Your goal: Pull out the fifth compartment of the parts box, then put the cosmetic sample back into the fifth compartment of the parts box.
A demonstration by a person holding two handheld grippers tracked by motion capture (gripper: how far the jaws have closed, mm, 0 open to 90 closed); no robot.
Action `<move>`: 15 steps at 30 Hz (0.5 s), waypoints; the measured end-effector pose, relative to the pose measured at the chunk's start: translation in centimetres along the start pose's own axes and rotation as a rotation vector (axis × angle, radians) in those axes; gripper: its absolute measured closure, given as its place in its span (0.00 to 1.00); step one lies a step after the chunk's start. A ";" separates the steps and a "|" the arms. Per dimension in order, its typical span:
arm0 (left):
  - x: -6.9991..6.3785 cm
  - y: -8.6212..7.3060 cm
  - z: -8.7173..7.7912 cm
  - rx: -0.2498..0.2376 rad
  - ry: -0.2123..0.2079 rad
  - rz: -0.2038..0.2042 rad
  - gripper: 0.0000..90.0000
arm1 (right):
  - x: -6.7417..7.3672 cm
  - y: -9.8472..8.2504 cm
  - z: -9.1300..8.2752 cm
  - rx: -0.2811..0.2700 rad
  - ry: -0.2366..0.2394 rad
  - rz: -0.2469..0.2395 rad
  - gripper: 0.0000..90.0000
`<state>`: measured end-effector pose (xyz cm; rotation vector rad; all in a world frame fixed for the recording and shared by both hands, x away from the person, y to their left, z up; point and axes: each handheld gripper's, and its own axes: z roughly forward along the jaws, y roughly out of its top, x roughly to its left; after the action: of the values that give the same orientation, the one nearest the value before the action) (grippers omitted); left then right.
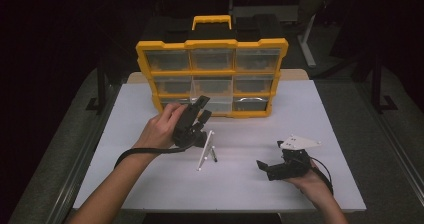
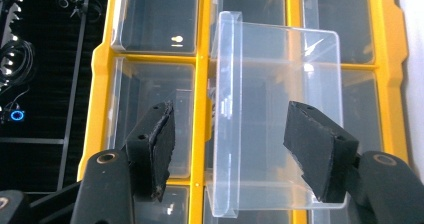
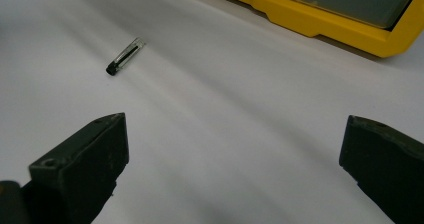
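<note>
Drawer, clear and empty, juts from organizer between left gripper's parted fingers.

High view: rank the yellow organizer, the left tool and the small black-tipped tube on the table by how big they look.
1. Yellow organizer, by far the largest.
2. Left tool, held in front of it.
3. Black-tipped tube, a thin sliver on the table.

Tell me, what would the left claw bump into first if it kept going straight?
Probably the clear drawer pulled out of the yellow organizer. It sits between the open left claw, pads apart from it; depth is hard to judge.
</note>
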<state>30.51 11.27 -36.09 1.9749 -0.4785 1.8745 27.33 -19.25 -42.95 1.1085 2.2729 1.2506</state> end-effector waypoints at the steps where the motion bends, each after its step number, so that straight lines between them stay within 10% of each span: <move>1: -0.1 0.0 -0.1 0.001 0.004 0.000 0.41 | 0.0 0.0 0.0 0.000 0.000 0.000 0.00; 15: -2.4 -0.1 -1.0 -0.001 -0.014 0.010 0.32 | -0.1 0.0 0.1 0.001 -0.001 -0.002 0.00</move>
<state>29.53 11.83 -38.45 1.9903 -0.4941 1.8669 27.46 -19.31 -43.05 1.1064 2.2732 1.2484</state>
